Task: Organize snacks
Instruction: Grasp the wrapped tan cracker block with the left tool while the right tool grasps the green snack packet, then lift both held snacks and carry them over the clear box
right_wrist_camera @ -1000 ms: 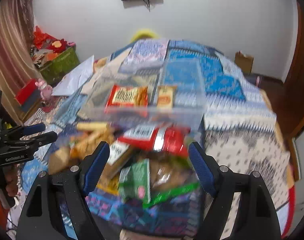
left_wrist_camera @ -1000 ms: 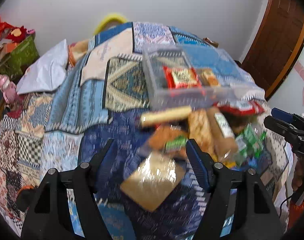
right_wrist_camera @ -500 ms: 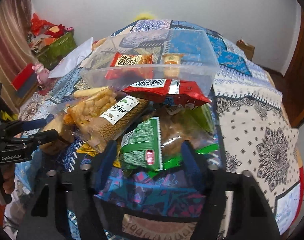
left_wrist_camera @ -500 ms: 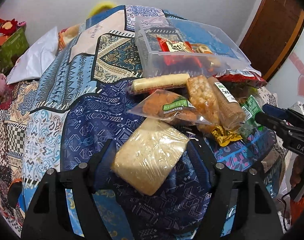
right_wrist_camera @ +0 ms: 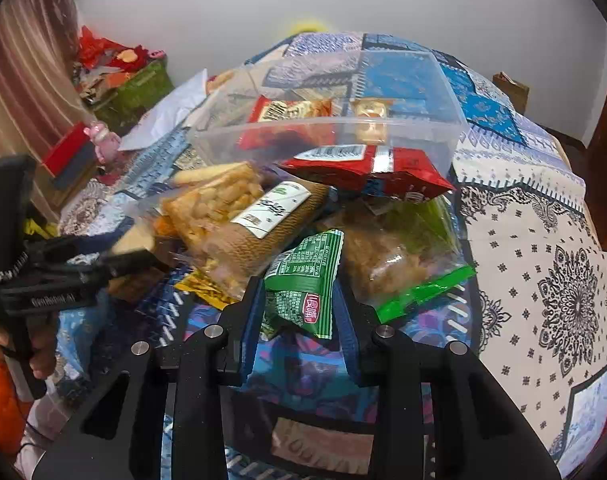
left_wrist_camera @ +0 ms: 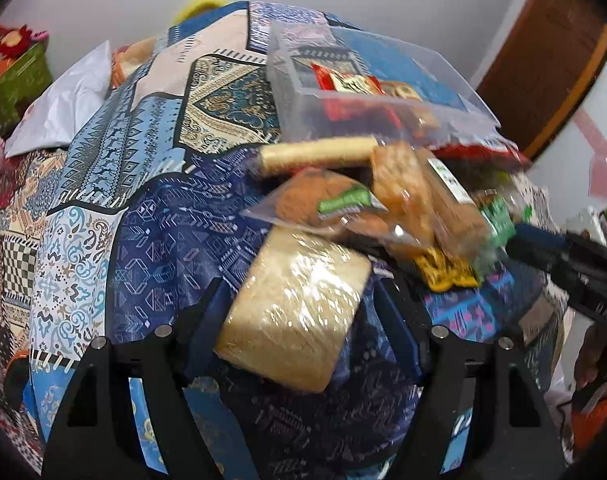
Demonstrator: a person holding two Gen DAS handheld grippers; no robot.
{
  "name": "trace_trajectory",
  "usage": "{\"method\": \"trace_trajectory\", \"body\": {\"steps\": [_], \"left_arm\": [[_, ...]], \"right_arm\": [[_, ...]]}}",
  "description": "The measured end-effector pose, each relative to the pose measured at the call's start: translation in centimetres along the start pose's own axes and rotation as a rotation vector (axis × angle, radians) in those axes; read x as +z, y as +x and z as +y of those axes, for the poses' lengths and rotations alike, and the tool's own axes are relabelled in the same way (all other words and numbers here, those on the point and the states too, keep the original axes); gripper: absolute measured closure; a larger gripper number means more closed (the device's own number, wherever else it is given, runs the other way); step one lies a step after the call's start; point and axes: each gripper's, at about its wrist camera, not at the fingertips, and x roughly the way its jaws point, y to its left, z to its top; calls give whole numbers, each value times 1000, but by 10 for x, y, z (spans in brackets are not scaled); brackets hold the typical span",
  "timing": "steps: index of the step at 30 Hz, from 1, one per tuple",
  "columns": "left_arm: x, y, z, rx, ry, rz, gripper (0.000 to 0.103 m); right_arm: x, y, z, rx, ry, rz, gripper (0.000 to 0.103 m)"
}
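Note:
A pile of snack packets lies on a patterned bedspread in front of a clear plastic bin (left_wrist_camera: pixel 367 92), which holds a red packet (right_wrist_camera: pixel 287 114) and a small gold one. My left gripper (left_wrist_camera: pixel 299 304) is open, its fingers either side of a tan wrapped block (left_wrist_camera: pixel 291 312). My right gripper (right_wrist_camera: pixel 297 300) has its fingers closed on a small green packet (right_wrist_camera: pixel 303 288), which also shows in the left wrist view (left_wrist_camera: pixel 499 220). Beside it lie a bag of puffed snacks (right_wrist_camera: pixel 211 204), a brown biscuit pack (right_wrist_camera: pixel 259 228), a red bag (right_wrist_camera: pixel 371 168) and a clear bag with a green strip (right_wrist_camera: pixel 399 264).
The bedspread (left_wrist_camera: pixel 151 216) falls away at the near edge. A white pillow (left_wrist_camera: pixel 59 108) and a green basket of red things (right_wrist_camera: pixel 131 84) lie far left. A brown door (left_wrist_camera: pixel 543 48) stands at the right.
Both grippers moved down and in toward the pile. The right fingers narrowed from wide open onto the green packet. The left fingers came around the tan block.

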Motion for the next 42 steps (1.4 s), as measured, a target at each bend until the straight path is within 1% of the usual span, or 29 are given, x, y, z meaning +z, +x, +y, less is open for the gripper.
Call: {"method": "trace_trajectory", "body": {"steps": [2,4,7,10,13,14,16,19,20,21,23,24,25,29,34,42], "left_arm": [[-5,-3,-4,-9,11,6,30],[-10,-6,-6,-33,9,11,30],[-16,-8,-10,-65,11,26,30],[-17,-7,-12,-44,24,34,30],[-13,-9,-6,-33,-7,14,30],[-11,-9,-3,-34,-18,1,30],[-7,-6,0,-40,-29,3,30],[-5,6,1,-35,-42,29,30],[-5,10,2,-39,-49,33,32],[-6,12,1,-43,-55,36,39],[-7,16,1,-55,-66,42,44],[-8,16,0,-49,-70,35,45],[-9,15,-2,-44,-70,27,45],[-15,5,-5,-39,-63,-2,48],[-21,-13,-5,-18,-69,-38,48],[-19,-56,-13,10,-62,-134,48]], "right_arm": [[-1,4,2,-16,-14,12,70],[0,11,0,-25,-11,31,68],[-1,17,-6,9,27,39,67],[1,20,-8,49,56,54,67],[0,22,-5,73,54,69,66],[-1,23,-4,71,49,71,65],[-1,27,-3,72,50,76,55],[-1,34,-1,89,61,88,54],[-1,35,1,84,57,86,54],[-1,35,3,76,49,84,54],[-1,35,6,61,31,76,62],[-1,35,7,61,25,77,71],[-1,35,7,60,27,75,75],[-1,24,1,46,38,38,75],[0,6,-3,25,34,1,76],[3,-26,-3,16,21,-76,76]]}}
